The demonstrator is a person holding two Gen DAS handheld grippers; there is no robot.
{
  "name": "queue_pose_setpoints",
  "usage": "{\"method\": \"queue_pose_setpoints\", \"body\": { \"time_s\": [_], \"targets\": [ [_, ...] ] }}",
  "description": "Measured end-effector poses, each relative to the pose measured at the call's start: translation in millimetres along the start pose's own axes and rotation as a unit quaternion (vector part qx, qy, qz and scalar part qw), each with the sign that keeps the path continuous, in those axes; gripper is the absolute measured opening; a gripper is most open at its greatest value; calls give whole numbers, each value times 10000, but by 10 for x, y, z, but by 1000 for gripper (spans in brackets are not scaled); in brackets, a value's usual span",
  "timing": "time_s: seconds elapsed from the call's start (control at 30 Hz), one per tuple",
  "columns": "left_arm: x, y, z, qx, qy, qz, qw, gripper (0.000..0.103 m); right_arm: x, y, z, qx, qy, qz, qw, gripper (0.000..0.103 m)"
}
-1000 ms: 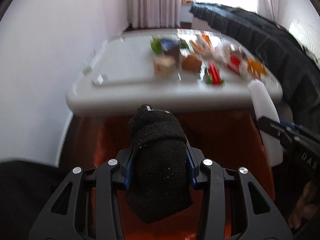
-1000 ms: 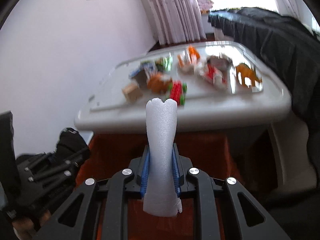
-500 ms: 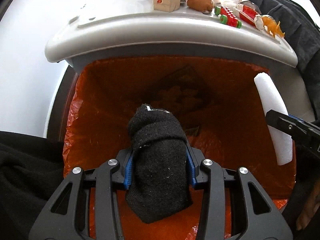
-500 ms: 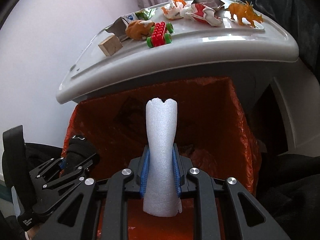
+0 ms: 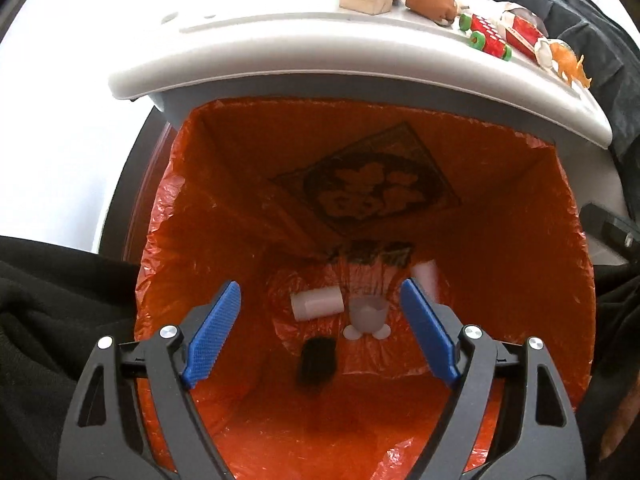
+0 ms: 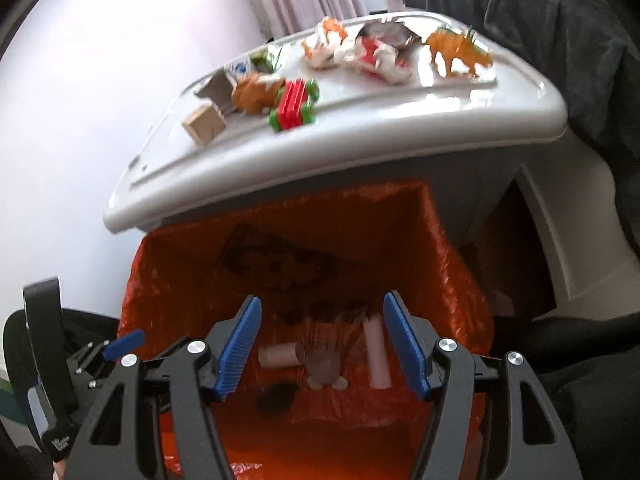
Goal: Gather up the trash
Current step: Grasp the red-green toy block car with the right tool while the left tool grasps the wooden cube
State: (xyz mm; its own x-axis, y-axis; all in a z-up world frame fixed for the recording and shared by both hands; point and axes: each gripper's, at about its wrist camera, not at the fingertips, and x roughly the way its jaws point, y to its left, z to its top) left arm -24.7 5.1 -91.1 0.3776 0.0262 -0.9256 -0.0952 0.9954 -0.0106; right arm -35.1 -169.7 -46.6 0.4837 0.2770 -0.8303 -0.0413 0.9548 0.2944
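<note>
A second ago the left gripper [image 5: 320, 334] clamped a black sock and the right gripper [image 6: 322, 350] a white foam stick; now both have dropped into the orange bin bag [image 5: 224, 184]. In the left wrist view the sock [image 5: 316, 365] lies on the bag's floor at about 6 o'clock from centre, with nothing between the blue pads, whose jaws are opening wide. A white tube [image 5: 317, 304] and a small translucent cup [image 5: 367, 315] sit just beyond it. In the right wrist view the foam stick [image 6: 377, 354] rests at about 5 o'clock, leaning toward the bag's right wall, and that gripper's jaws are likewise opening on nothing.

The step in hand looks like the release into the bin, and it seems done for this pair. On the white table [image 6: 400, 128], at 12 o'clock, crumpled wrappers [image 6: 376, 52] remain among a wooden block [image 6: 205, 124], a red toy car [image 6: 294, 104] and an orange dinosaur [image 6: 456, 52]. The next move likely calls for lifting both grippers clear of the bag and choosing wrappers, not toys.
</note>
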Motion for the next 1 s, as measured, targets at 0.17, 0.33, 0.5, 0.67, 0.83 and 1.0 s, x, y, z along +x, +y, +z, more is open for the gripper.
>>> {"method": "queue_pose_setpoints", "body": {
  "time_s": [0.17, 0.33, 0.5, 0.67, 0.83, 1.0],
  "targets": [
    [-194, -122, 3, 207, -397, 114, 9989, 80, -113, 129, 395, -222, -411, -113, 9988, 63],
    [-345, -225, 7, 439, -754, 194, 9960, 80, 25, 350, 919, -489, -773, -257, 9955, 63],
    [-385, -215, 9, 521, -901, 271, 9942, 80, 386, 514, 1330, -630, -898, -504, 9927, 63],
    [-364, -135, 49, 369, -881, 236, 9951, 80, 708, 592, 1475, -779, -799, -755, 9909, 62],
    [-366, -47, 87, 201, -861, 135, 9960, 80, 922, 530, 1537, -679, -670, -1068, 9897, 54],
    [-372, 7, 103, 69, -892, 109, 9959, 80, 1004, 519, 1548, -621, -693, -1178, 9887, 54]
  ]
}}
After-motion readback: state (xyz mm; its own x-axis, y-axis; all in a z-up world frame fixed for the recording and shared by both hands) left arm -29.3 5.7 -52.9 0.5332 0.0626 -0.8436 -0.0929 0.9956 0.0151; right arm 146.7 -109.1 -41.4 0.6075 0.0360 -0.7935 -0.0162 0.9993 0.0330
